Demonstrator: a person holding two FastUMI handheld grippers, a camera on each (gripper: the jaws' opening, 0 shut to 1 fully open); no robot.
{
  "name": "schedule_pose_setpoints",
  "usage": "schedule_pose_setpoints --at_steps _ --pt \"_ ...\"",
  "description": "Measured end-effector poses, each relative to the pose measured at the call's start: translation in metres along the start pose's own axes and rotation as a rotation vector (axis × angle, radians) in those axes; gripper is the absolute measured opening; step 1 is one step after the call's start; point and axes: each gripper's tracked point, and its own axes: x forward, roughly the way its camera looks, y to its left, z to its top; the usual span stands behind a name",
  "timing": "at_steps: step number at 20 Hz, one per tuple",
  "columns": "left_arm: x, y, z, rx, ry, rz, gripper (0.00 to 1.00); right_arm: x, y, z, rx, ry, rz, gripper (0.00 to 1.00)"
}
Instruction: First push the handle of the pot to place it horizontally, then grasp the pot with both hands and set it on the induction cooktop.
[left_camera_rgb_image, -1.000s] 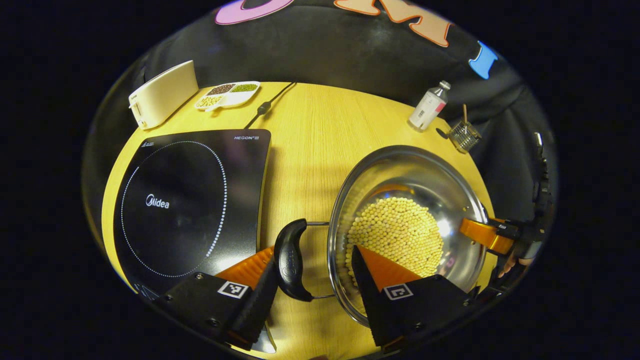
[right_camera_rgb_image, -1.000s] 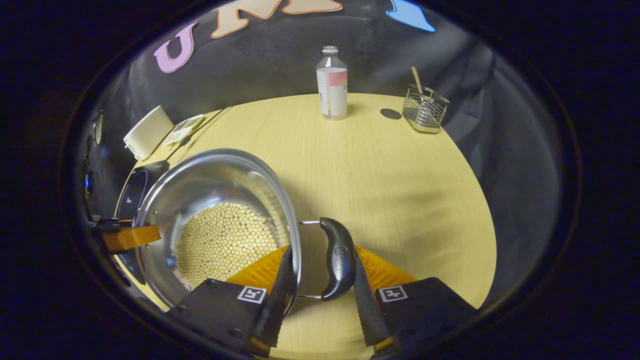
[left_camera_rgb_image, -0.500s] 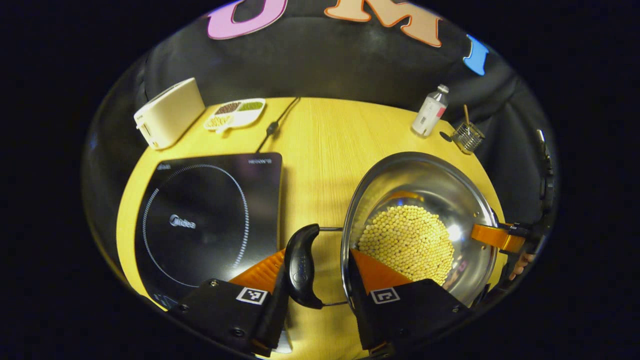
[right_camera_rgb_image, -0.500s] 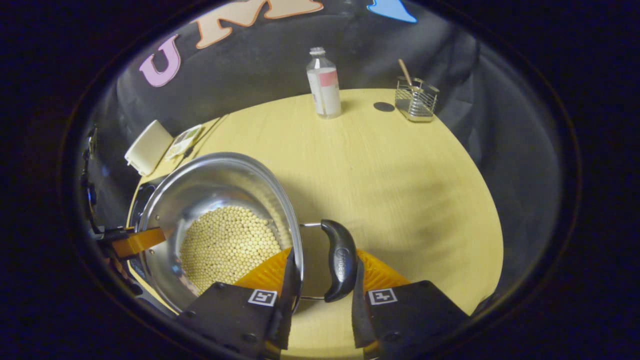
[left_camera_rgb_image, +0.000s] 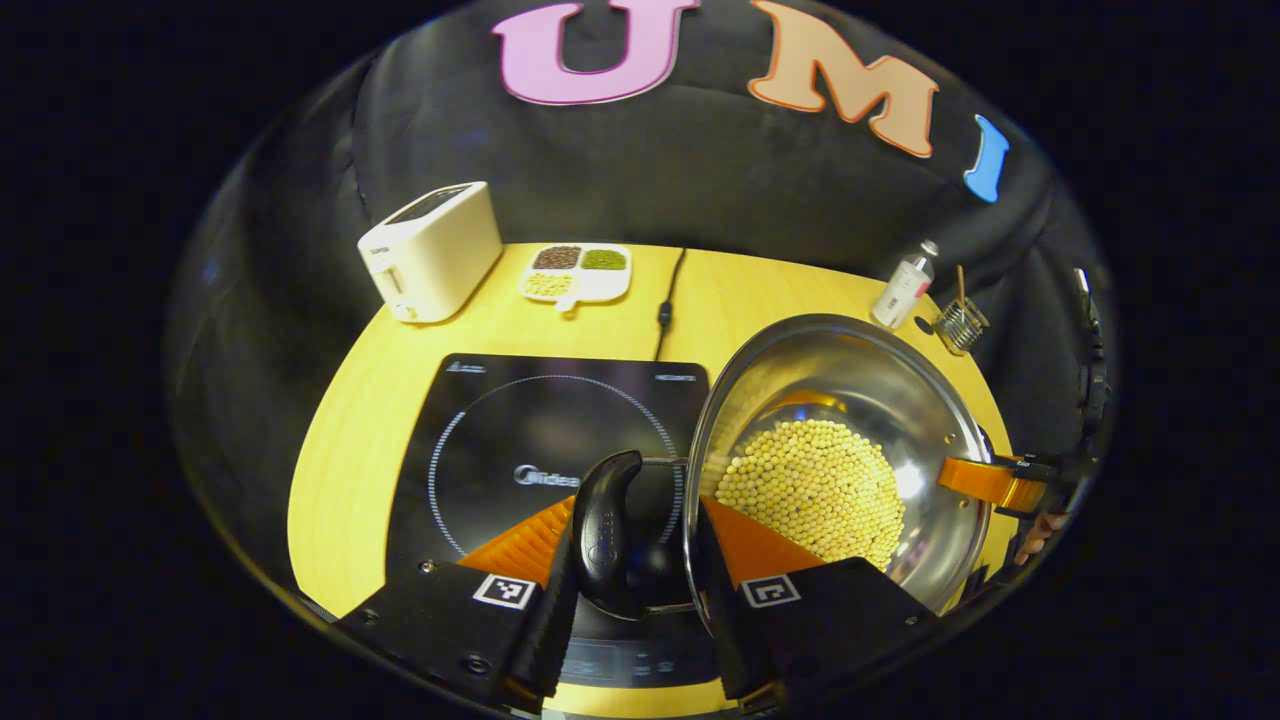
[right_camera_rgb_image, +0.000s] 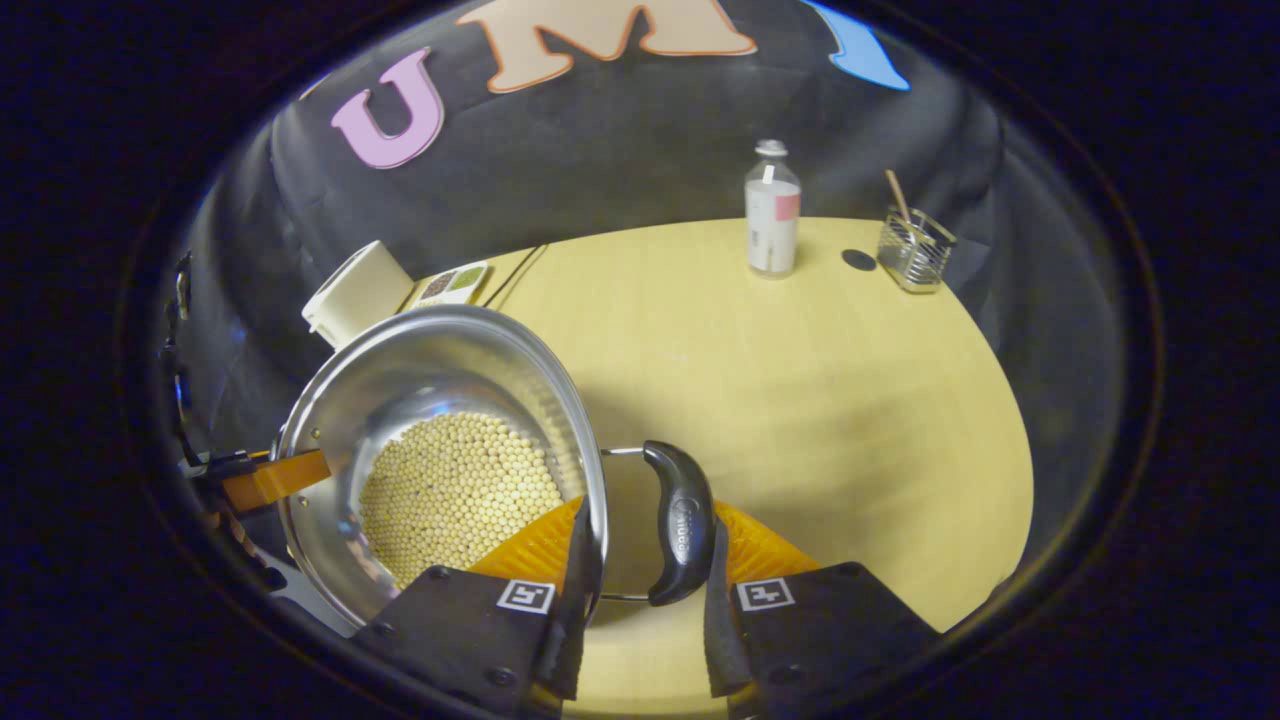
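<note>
Steel pot held by both grippers over black cooktop

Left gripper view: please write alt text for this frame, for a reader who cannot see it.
The left gripper grips the near handle of a steel pot of pale beans, held above the black induction cooktop on a yellow table. The right gripper holds the pot's far side. A white toaster and a divided dish stand behind.

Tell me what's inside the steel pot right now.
The pot holds a layer of small pale yellow beans over its bottom. One finger of each gripper dips inside the rim, covering some beans.
</note>
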Motion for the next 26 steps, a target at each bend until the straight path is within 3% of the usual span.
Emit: schedule_pose_setpoints --at_steps 6,9,11,13,19,25,26 --pt "0.015 0.089 0.009 0.013 -0.001 -0.057 0.60 0.013 0.089 -0.009 0.000 0.004 -0.066 0.51" --pt "0.031 0.129 0.008 0.011 0.014 -0.086 0.60 0.025 0.127 -0.015 0.003 0.012 -0.100 0.47" --pt "0.037 0.149 0.010 -0.001 0.025 -0.097 0.60 0.029 0.148 -0.013 -0.007 0.004 -0.124 0.51" --pt "0.041 0.162 0.018 0.014 0.001 -0.105 0.60 0.031 0.164 -0.012 0.002 0.006 -0.134 0.49" --pt "0.047 0.175 0.030 0.048 -0.032 -0.136 0.60 0.035 0.180 -0.013 0.022 0.003 -0.170 0.47" --pt "0.050 0.177 0.032 0.080 -0.026 -0.130 0.60 0.037 0.179 -0.009 0.024 0.006 -0.160 0.47" --pt "0.049 0.177 0.027 0.093 -0.005 -0.131 0.64 0.038 0.179 -0.009 0.024 0.006 -0.156 0.51"
